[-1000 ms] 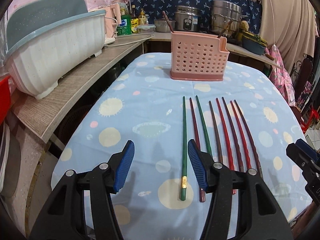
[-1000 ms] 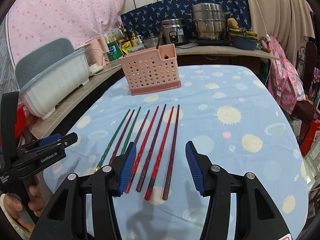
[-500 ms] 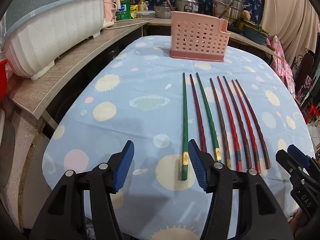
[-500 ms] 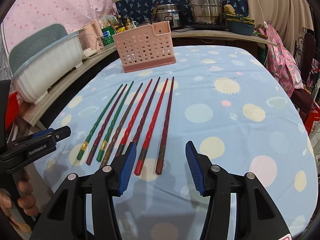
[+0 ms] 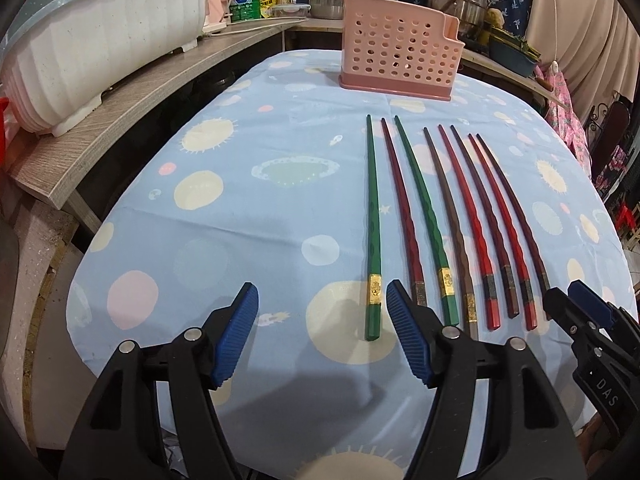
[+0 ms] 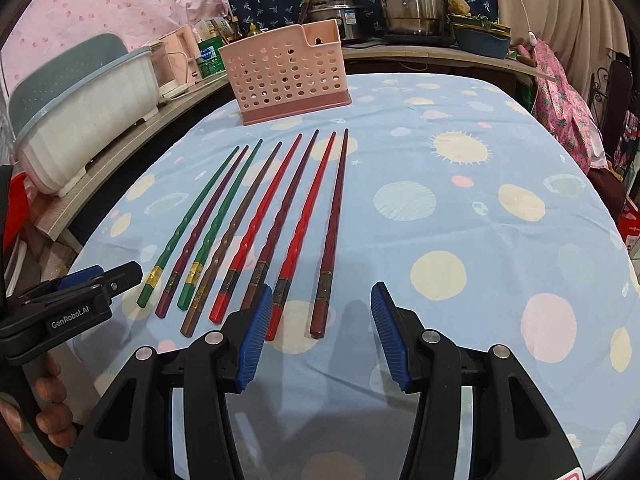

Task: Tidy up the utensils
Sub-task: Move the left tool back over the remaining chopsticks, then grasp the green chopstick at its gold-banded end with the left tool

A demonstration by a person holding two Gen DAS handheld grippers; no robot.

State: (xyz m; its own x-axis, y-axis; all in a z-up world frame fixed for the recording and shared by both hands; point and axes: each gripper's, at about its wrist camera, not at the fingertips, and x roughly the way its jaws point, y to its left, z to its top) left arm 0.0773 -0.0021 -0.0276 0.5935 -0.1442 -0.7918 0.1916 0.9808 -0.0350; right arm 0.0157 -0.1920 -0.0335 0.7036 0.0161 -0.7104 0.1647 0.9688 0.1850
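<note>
Several chopsticks lie side by side on the blue spotted tablecloth, thick ends toward me: two green, the others red, dark red and brown. A pink perforated utensil basket stands upright beyond their tips; it also shows in the right wrist view. My left gripper is open and empty, above the near table edge by the leftmost green chopstick's end. My right gripper is open and empty, with the end of the rightmost dark chopstick between its fingers in view.
A white and grey dish tub sits on a wooden shelf left of the table. Pots, bottles and a rice cooker stand on the counter behind. A chair with pink cloth is at the right.
Both grippers have pulled back toward the near table edge and lifted a little; the chopsticks' thick ends now show fully. Both stay open. Nothing on the table moved.
</note>
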